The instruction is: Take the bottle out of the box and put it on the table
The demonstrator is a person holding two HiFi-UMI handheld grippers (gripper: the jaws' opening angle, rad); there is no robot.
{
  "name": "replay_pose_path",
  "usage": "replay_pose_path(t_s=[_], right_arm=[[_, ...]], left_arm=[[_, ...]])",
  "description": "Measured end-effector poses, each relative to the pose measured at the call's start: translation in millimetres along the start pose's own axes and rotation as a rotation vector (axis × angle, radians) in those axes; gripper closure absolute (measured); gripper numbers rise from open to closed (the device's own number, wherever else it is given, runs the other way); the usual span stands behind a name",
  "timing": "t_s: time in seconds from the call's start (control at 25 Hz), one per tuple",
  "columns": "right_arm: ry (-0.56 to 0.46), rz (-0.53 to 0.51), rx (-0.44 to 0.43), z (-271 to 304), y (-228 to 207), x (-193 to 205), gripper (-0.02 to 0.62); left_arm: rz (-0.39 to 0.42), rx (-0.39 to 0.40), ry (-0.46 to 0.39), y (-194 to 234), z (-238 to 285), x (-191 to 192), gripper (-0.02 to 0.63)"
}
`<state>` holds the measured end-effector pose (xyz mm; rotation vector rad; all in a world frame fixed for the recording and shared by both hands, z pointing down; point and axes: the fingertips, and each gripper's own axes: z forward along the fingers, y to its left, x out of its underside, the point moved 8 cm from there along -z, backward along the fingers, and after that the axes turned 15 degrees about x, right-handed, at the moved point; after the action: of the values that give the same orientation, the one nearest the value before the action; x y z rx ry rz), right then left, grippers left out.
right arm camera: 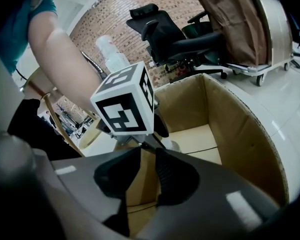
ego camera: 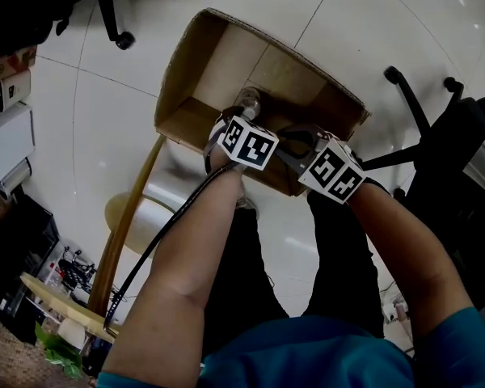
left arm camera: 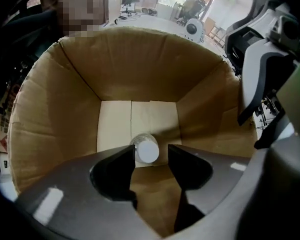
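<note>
Hovering: left gripper (left arm camera: pixel 151 155) straight over bottle (left arm camera: pixel 146 149), jaws apart either side of its top, not pinched.
Bottle: upright on box (left arm camera: pixel 130 64) floor, 6 o'clock side.
Right gripper (right arm camera: pixel 147 156): at box rim, 3 o'clock of left gripper, jaws slightly apart, empty.
Done: nothing yet.
Remaining: grip, lift out, set on table.

The left forearm (ego camera: pixel 190 257) and right forearm (ego camera: pixel 396 241) reach forward side by side. The left gripper (left arm camera: pixel 151 154) points straight down, its jaws standing well apart. The right gripper (right arm camera: pixel 146 156) slants downward close at its right, jaws parted by only a narrow gap, with the left one's marker cube (right arm camera: pixel 124 100) just ahead of and above its tips.
</note>
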<state>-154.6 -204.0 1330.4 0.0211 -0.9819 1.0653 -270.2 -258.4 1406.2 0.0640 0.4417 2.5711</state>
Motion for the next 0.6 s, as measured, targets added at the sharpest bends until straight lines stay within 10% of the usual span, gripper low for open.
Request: replay_pose_path(t_s=[0.6], right_arm=[[0.003,0.036,0.032,8,-6,7,0.502]], left_arm=[[0.051,-0.058,-0.004,11,16,-7,0.451]])
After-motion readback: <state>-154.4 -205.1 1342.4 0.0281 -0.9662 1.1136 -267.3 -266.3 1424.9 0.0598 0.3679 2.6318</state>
